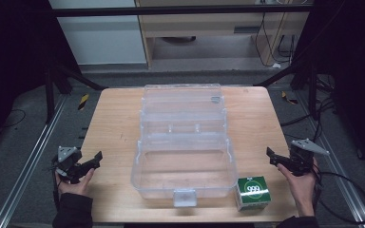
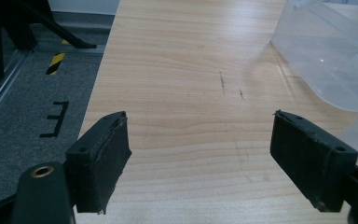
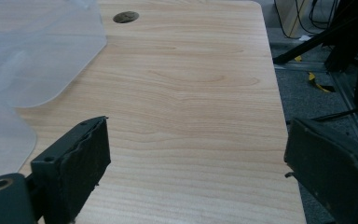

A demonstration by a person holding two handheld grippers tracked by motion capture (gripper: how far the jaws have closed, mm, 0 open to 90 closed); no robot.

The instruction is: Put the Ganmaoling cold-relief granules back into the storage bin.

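Observation:
A clear plastic box point(image 1: 184, 166) with its lid swung back lies open in the middle of the wooden table point(image 1: 114, 123); nothing is inside it. A small green and white carton point(image 1: 253, 192) marked 999 stands by the box's front right corner. My left gripper point(image 1: 92, 161) hovers at the table's left edge, open, holding nothing; its jaws point(image 2: 200, 158) stand wide over bare wood, the box's edge point(image 2: 326, 60) to the right. At the table's right edge my right gripper point(image 1: 272, 156) is open too, its jaws point(image 3: 196, 163) spread, the box's lid point(image 3: 37, 51) at upper left.
A round cable hole point(image 3: 125, 17) sits in the table's far part. Grey carpet, metal rails point(image 1: 33, 147) and black frame legs flank the table. Cables point(image 1: 351, 190) trail on the floor at the right. A wooden cabinet point(image 1: 218, 28) stands behind.

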